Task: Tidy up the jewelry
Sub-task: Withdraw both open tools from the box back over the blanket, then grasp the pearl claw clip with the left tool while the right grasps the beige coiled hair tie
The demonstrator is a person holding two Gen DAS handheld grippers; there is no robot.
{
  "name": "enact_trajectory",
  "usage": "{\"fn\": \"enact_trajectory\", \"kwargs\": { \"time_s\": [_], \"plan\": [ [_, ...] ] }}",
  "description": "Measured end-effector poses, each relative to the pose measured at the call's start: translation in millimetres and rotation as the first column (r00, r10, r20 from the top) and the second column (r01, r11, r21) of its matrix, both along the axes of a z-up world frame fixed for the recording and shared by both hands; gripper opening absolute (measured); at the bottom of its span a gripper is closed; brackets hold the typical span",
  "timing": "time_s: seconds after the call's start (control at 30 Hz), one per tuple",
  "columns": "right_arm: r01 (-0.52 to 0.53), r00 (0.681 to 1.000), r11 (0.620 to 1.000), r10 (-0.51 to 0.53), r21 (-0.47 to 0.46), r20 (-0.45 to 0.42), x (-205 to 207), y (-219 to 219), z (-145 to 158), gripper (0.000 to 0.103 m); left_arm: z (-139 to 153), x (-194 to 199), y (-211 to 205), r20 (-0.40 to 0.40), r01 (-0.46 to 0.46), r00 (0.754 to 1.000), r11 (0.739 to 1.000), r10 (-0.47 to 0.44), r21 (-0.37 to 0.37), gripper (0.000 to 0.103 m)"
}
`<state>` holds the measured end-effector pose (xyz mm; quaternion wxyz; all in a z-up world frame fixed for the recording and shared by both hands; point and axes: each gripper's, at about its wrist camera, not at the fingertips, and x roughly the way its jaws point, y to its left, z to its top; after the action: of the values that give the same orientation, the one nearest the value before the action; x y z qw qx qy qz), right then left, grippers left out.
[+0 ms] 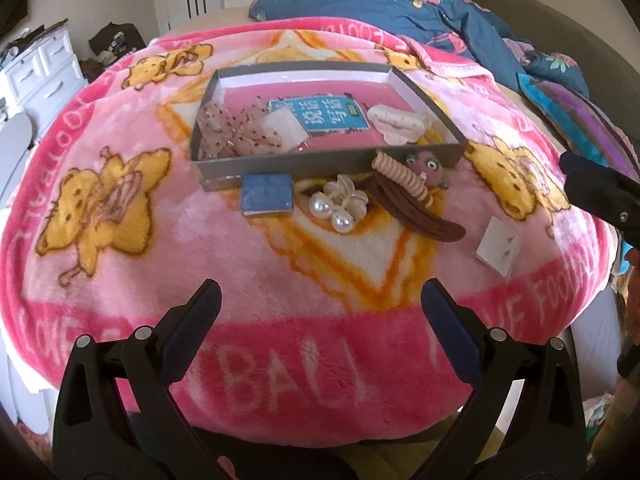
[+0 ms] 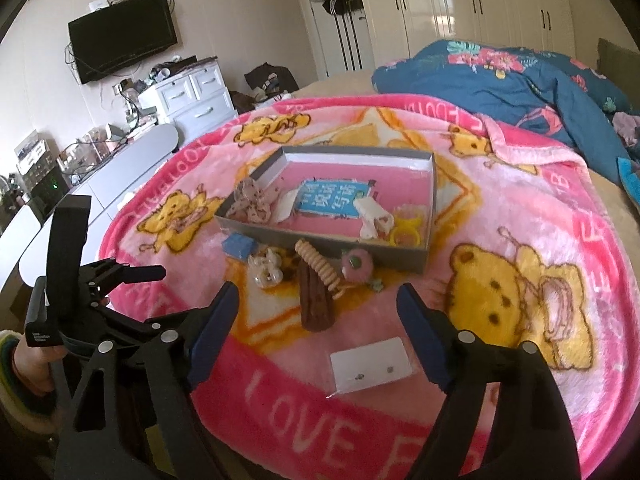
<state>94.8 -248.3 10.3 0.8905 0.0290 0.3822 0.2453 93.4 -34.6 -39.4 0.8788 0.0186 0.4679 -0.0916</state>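
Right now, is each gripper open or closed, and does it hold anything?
Left gripper: open, holding nothing.
Right gripper: open, holding nothing, above the white earring card.

Pink blanket (image 1: 224, 264) (yellow bears), grey box (image 1: 320, 160), brown clip (image 1: 416, 216).

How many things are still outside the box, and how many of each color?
On the pink blanket, outside the gray box:
Blue: 1, small box
White: 2, pearl clip, earring card
Brown: 1, hair clip
Tan: 1, bead bracelet
Pink: 1, fuzzy clip
Total: 6
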Motion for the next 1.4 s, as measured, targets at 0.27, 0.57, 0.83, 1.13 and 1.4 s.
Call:
{"fn": "enact_trajectory", "kwargs": {
  "time_s": [0.27, 0.57, 0.83, 1.13, 1.4],
  "plan": [
    [-0.049, 0.996, 0.999, 0.048, -0.005, -0.071, 22.5, 13.2, -26.6, 0.050, -20.3, 13.3, 4.7, -0.039, -0.010, 0.999, 0.998, 0.007, -0.066, 0.078],
    [-0.128, 0.988, 0.989, 0.121, -0.078, -0.098, 66.3, 48.3, -52.2, 0.033, -35.1, 30.7, 2.0, -0.094, -0.004, 0.995, 0.989, -0.010, -0.151, 0.056],
    [-0.184, 0.975, 0.975, 0.165, -0.126, -0.147, 100.2, 68.3, -77.1, 0.033, -44.1, 48.9, -6.6, -0.119, -0.010, 0.993, 0.983, -0.012, -0.184, 0.056],
    [-0.207, 0.966, 0.975, 0.190, -0.080, -0.176, 105.0, 59.5, -83.8, 0.021, -48.8, 72.9, -5.7, -0.127, -0.058, 0.991, 0.971, 0.029, -0.234, 0.052],
    [-0.137, 0.978, 0.990, 0.137, 0.012, -0.160, 87.5, 21.1, -67.1, 0.020, -51.1, 86.2, -7.7, -0.133, -0.088, 0.990, 0.966, 0.056, -0.242, 0.040]
  ]
}}
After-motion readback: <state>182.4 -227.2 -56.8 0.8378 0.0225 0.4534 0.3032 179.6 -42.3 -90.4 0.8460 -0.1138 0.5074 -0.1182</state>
